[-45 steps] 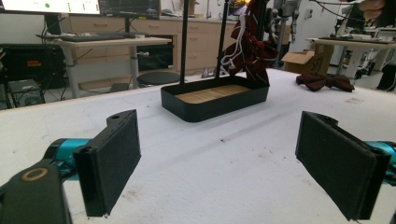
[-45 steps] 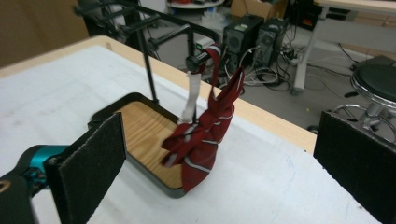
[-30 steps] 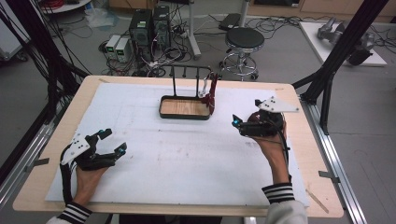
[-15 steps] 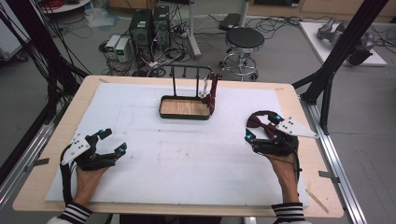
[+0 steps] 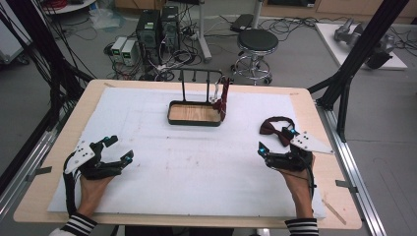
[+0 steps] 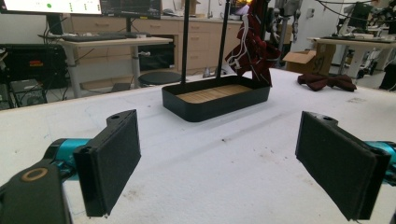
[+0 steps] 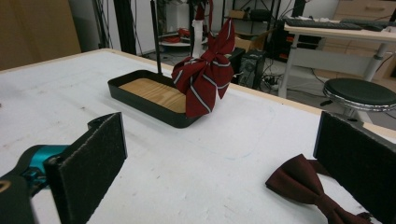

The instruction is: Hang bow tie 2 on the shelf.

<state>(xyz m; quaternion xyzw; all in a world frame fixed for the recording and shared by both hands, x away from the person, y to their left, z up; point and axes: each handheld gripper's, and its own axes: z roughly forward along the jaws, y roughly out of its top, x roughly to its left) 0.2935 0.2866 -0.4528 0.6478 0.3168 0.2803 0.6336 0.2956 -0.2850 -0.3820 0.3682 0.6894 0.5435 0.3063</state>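
Here, dark red bow tie (image 5: pixel 276 132) flat beside right gripper (image 5: pixel 276 142), both jaws wide, empty.

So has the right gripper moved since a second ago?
Yes. The right gripper has drawn back toward the person and outward, away from the black rack tray, ending near the dark red bow tie.

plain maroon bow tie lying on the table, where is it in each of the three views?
High view: the plain bow tie lies on the white mat at right, just beyond the right gripper.
Left gripper view: far right, flat on the mat, past the tray.
Right gripper view: bottom right, by the right-hand jaw.
Shared landmark: the black wood-floored tray with the striped tie hanging at its end.
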